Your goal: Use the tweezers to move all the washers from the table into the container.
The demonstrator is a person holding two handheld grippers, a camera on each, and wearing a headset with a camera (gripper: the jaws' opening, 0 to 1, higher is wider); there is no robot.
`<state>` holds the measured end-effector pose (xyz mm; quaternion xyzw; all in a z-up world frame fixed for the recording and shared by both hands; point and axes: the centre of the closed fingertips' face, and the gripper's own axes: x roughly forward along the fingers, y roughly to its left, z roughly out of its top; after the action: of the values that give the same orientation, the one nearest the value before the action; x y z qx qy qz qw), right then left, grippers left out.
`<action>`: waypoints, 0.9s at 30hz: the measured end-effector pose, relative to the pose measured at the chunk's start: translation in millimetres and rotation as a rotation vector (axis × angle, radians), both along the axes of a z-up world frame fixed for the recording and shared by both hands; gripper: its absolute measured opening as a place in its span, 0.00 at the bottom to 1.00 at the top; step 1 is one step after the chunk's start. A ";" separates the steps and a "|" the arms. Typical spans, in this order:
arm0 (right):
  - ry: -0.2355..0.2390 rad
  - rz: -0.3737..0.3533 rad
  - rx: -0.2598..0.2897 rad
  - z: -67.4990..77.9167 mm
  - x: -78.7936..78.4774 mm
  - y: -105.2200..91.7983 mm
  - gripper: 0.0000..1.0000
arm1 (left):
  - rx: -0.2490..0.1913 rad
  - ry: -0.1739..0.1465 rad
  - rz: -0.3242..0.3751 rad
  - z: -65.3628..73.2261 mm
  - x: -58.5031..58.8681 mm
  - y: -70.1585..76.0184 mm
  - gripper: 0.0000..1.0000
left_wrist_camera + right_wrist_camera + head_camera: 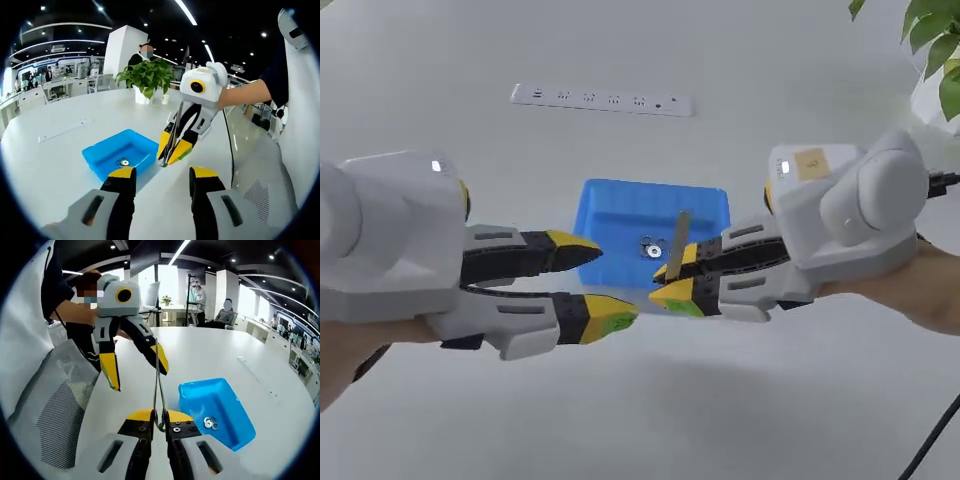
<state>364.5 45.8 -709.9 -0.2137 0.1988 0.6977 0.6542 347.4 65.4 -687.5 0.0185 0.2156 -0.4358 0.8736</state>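
The container is glossy blue plastic, the washers in it shiny metal. At their three o'clock, the tweezers are dull grey metal. The surface is smooth, matt white.

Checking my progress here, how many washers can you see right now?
3: washers clustered close together on the floor of the blue container; more may hide beneath them.

We count two claws, the left claw and the right claw, one pair of tweezers, one blue container holding what look like three washers, one power strip at its twelve o'clock, and one potted plant.
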 end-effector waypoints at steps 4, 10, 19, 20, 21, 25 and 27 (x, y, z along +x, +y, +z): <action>-0.013 0.002 -0.005 7.5 3.3 0.7 0.09 | -0.003 0.004 0.029 -1.4 -3.0 6.6 0.54; -0.040 -0.005 0.008 22.8 15.5 4.9 0.09 | -0.025 -0.007 0.062 0.6 -3.4 14.1 0.55; -0.066 -0.069 0.047 36.8 51.8 17.9 0.09 | -0.056 0.004 0.116 -1.3 3.0 27.6 0.61; -0.070 -0.077 0.047 36.9 57.4 19.3 0.09 | -0.068 0.011 0.126 -2.3 3.8 29.3 0.61; -0.071 -0.084 0.047 36.6 61.4 20.5 0.09 | -0.072 0.015 0.133 -3.3 4.7 30.6 0.61; -0.077 -0.096 0.032 26.7 77.2 25.9 0.09 | -0.075 0.029 0.149 -9.1 7.4 34.9 0.61; -0.078 -0.099 0.015 19.4 82.5 26.9 0.09 | -0.080 0.035 0.158 -10.6 9.0 36.5 0.61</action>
<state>447.0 72.7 -690.6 -0.2257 0.1784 0.6570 0.6968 356.4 101.9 -698.1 -0.0411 0.2142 -0.3742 0.9013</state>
